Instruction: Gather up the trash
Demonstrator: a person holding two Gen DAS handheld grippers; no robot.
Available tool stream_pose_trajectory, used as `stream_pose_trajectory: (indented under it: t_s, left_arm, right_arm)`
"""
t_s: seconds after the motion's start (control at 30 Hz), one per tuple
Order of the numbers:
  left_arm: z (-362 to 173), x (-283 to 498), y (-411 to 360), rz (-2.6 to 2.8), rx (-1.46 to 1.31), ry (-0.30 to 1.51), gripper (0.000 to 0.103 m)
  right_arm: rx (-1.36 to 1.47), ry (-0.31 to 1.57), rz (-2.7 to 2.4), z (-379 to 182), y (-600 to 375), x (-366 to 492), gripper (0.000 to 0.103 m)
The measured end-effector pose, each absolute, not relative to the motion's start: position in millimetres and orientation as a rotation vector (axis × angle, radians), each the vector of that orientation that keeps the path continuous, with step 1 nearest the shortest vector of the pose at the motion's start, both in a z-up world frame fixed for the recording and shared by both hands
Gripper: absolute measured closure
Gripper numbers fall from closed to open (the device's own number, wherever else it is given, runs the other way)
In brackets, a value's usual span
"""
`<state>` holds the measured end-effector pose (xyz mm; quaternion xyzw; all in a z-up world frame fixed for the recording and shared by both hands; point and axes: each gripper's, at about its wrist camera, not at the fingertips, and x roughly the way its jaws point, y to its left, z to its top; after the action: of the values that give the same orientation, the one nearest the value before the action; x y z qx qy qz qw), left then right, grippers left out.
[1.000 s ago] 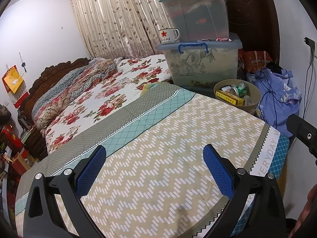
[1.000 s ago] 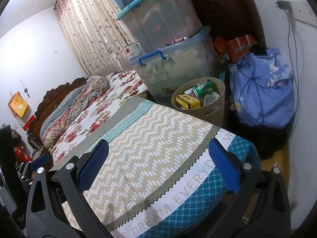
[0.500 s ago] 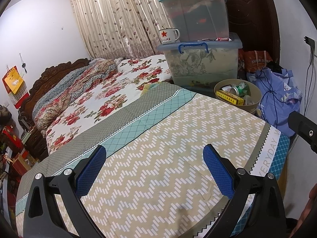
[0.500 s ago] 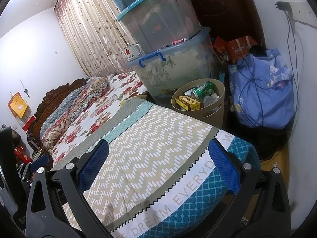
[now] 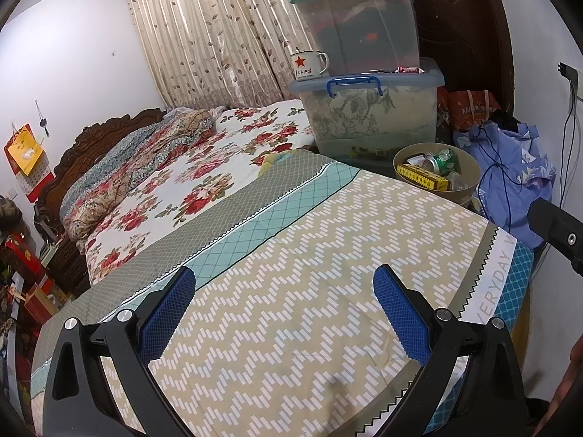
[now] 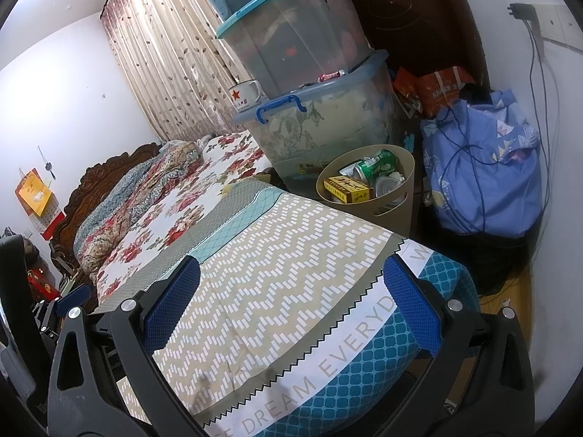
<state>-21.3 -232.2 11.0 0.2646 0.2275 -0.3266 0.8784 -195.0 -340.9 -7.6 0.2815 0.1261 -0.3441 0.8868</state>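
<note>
A tan trash bin point(image 5: 470, 189) stands on the floor past the bed's far corner; it also shows in the right wrist view point(image 6: 397, 196). It holds a yellow box point(image 6: 348, 188), a green can point(image 6: 377, 166) and other trash. My left gripper point(image 5: 284, 313) is open and empty above the patterned bedspread point(image 5: 328, 255). My right gripper point(image 6: 291, 307) is open and empty over the bed's foot corner. Part of the right gripper point(image 5: 557, 233) shows at the left view's right edge.
Stacked clear storage boxes point(image 6: 309, 73) with a star mug point(image 6: 245, 94) stand behind the bin. A blue cloth bundle point(image 6: 484, 178) with cords lies right of it by the wall. A floral quilt point(image 5: 189, 167) covers the bed's far half.
</note>
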Motion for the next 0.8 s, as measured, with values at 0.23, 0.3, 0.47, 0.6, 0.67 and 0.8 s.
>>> stream_pose_trajectory:
  t_s: [0.23, 0.3, 0.47, 0.6, 0.67, 0.8]
  left_arm:
    - [10.9, -21.3, -232.1, -0.681, 0.552, 0.474, 0.009]
    - [11.0, -21.5, -232.4, -0.681, 0.552, 0.475, 0.009]
    - [11.0, -21.4, -231.9, -0.679, 0.551, 0.476, 0.009]
    - [8.7, -20.1, -227.8, -0.676, 0.552, 0.475, 0.009]
    - [8.3, -19.6, -226.4, -0.677, 0.554, 0.474, 0.009]
    - [8.4, -19.8, -227.2, -0.677, 0.554, 0.474, 0.009]
  right_arm:
    - [0.586, 0.262, -0.716, -7.6, -341.2, -194.9, 0.004]
    - [0.586, 0.262, -0.716, -7.6, -341.4, -194.9, 0.004]
    - [0.586, 0.262, -0.716, -7.6, -341.4, -194.9, 0.004]
    - [0.586, 0.262, -0.715, -7.2, -341.7, -194.8, 0.004]
    - [0.586, 0.262, -0.715, -7.2, -342.0, -194.7, 0.004]
    - [0.585, 0.261, -0.715, -7.2, -342.1, -194.7, 0.004]
